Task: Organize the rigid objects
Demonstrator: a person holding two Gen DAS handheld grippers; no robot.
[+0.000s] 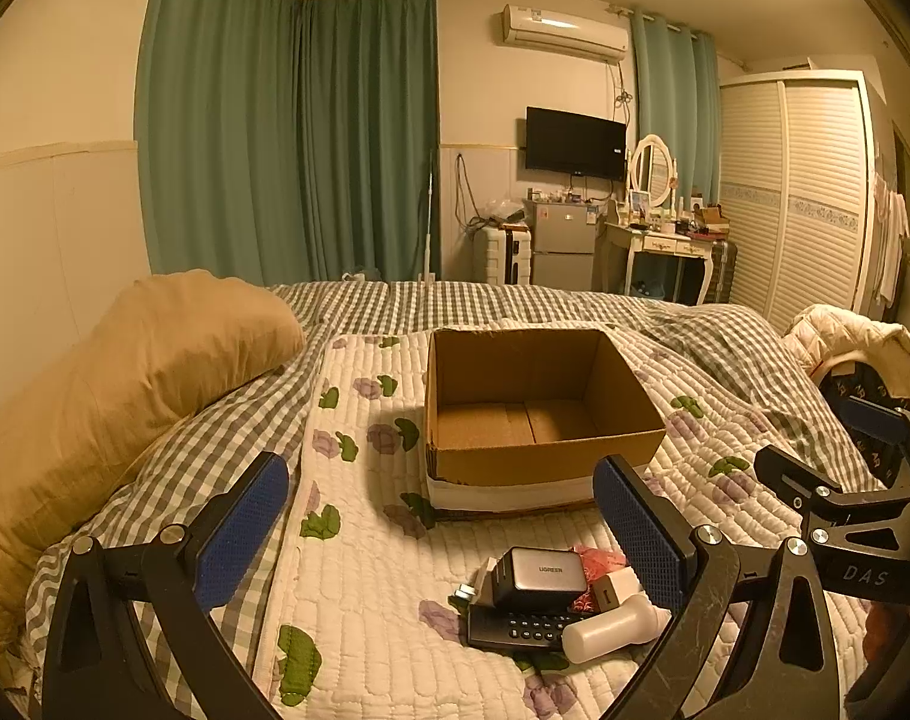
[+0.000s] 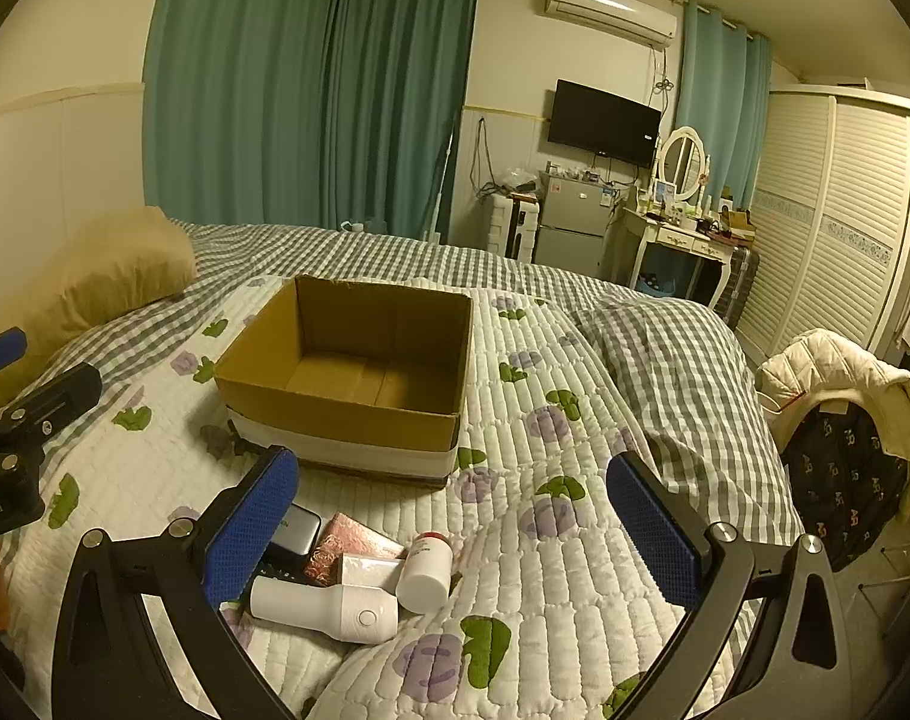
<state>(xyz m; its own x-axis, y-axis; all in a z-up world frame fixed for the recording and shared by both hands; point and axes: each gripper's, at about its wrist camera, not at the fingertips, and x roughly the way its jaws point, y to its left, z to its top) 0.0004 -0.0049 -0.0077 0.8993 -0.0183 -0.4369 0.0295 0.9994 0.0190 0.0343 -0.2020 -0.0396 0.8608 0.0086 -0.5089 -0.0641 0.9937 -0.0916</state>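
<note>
Charger [image 1: 538, 577], remote [image 1: 517, 630], white bottle [image 2: 423, 564] clustered before cardboard box [image 1: 538, 456], interior bare. Left gripper [image 1: 440, 531], right gripper [image 2: 452, 531] spread, holding nothing.

A bed [image 2: 359, 258] in gray-and-white check, overlaid with a white quilted blanket [image 2: 550, 576] printed with purple flowers. An open cardboard box [image 2: 341, 414] sits mid-blanket; at its 6 o'clock, a small heap of objects: charger [image 1: 538, 576], remote [image 1: 514, 630], white bottles [image 2: 425, 570]. A tan pillow [image 1: 131, 384] lies at 9 o'clock.
</note>
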